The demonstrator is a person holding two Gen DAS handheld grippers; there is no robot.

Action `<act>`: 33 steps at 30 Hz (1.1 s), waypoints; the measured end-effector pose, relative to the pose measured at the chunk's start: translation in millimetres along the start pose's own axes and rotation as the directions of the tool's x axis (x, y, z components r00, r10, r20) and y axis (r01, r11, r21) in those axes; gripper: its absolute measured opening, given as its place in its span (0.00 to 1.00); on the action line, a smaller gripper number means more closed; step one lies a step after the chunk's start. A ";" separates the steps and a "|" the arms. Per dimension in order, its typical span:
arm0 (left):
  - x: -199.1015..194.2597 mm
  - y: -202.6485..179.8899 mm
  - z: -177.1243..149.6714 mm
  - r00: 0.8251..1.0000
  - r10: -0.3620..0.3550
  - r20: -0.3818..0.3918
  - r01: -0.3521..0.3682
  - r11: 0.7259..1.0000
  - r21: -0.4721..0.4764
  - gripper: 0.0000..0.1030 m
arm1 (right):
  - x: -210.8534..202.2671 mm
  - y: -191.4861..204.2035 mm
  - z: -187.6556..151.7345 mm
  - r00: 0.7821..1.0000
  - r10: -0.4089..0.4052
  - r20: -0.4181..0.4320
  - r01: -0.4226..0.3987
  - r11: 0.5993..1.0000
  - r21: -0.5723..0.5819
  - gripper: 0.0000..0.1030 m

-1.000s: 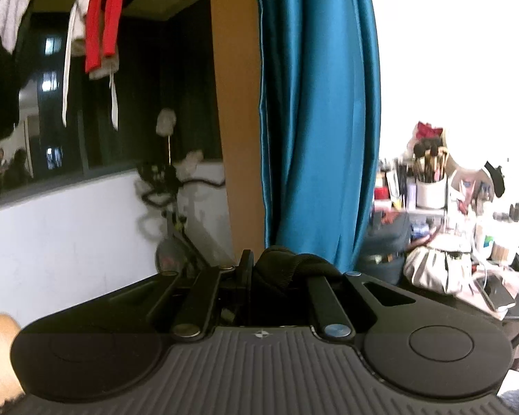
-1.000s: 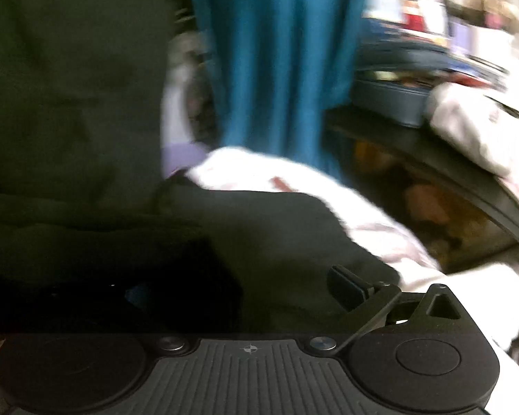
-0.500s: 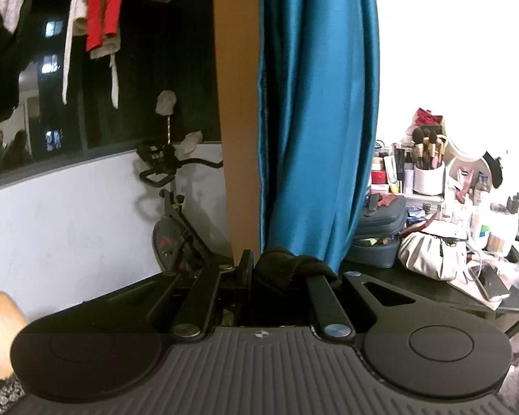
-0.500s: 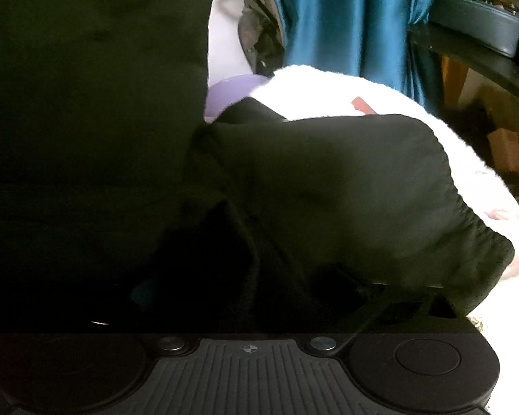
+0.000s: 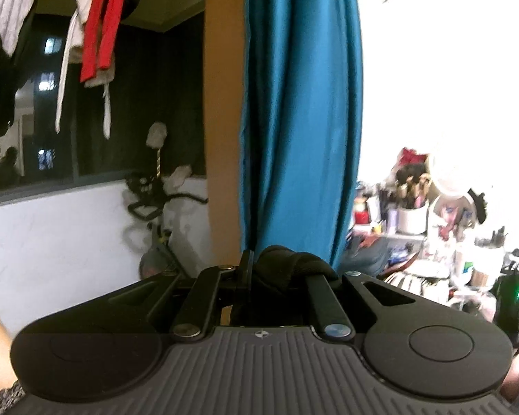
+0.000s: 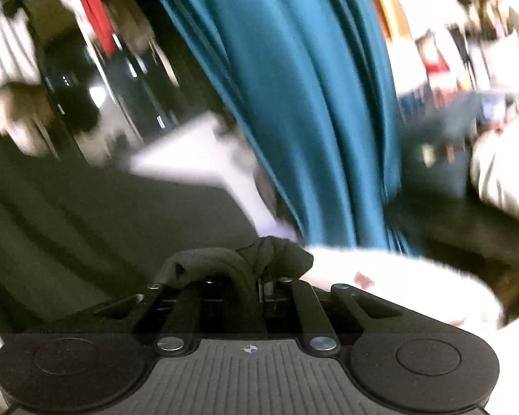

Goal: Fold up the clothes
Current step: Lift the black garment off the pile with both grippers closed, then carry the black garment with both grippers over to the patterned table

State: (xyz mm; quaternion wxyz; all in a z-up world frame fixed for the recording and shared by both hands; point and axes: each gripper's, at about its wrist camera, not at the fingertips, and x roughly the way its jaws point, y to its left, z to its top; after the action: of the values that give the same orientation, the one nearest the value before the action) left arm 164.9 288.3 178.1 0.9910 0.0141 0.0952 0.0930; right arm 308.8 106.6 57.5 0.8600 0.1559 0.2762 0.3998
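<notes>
Left gripper (image 5: 276, 269), lower centre of frame, fingers pinched tight on a bunched wad of black garment (image 5: 287, 263). Right gripper (image 6: 259, 273), lower centre of its blurred frame, jaws clamped on the same black cloth, a wad bulging above the tips and the rest spreading dark across the left half of frame. Teal curtain (image 5: 301, 103) hangs centre. Cluttered desk (image 5: 432, 242) at right. White bedding (image 6: 380, 269) lower right in right view. Red clothing (image 5: 97, 24) hangs upper left.
</notes>
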 end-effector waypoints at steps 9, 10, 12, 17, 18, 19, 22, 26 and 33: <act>-26.6 -55.2 3.7 0.994 -0.107 0.036 0.106 0.994 0.031 0.09 | -76.2 -12.2 28.5 0.994 0.066 0.087 -0.065 0.998 -0.010 0.09; -31.7 -60.5 3.6 0.991 -0.126 0.041 0.125 0.992 0.026 0.09 | -86.0 -13.9 26.8 0.994 0.066 0.089 -0.064 0.998 -0.017 0.09; -41.2 -69.9 3.4 0.985 -0.163 0.050 0.162 0.987 0.018 0.09 | -107.0 -13.6 21.5 0.993 0.063 0.098 -0.058 0.997 -0.051 0.09; -77.3 -85.8 1.2 0.944 -0.319 0.083 0.316 0.947 0.055 0.09 | -171.0 -9.1 13.6 0.991 0.035 0.131 -0.033 0.999 -0.018 0.09; -83.7 -85.2 0.0 0.929 -0.361 0.085 0.358 0.932 0.051 0.09 | -184.8 -6.1 8.9 0.989 0.027 0.143 -0.025 1.000 -0.010 0.09; -89.9 -83.8 -2.0 0.913 -0.399 0.088 0.397 0.917 0.039 0.09 | -198.3 -2.5 3.7 0.988 0.017 0.155 -0.017 1.000 0.000 0.09; -109.4 -81.8 -10.8 0.862 -0.497 0.097 0.497 0.867 0.031 0.09 | -237.3 12.6 -16.0 0.982 -0.024 0.187 0.019 0.999 0.031 0.09; -139.5 -83.0 -29.5 0.799 -0.595 0.083 0.592 0.804 0.059 0.09 | -280.9 40.6 -48.1 0.977 -0.071 0.200 0.056 0.995 0.078 0.09; -168.1 -103.7 -45.5 0.722 -0.691 -0.041 0.691 0.723 -0.027 0.09 | -349.7 70.5 -99.0 0.979 -0.117 0.164 0.089 0.982 0.169 0.09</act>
State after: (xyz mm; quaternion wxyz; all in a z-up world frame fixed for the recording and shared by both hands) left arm 12.9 155.5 160.0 0.9518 -0.0294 0.1169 -0.2819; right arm 22.5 -114.8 135.5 0.8849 0.2447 0.2394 0.3158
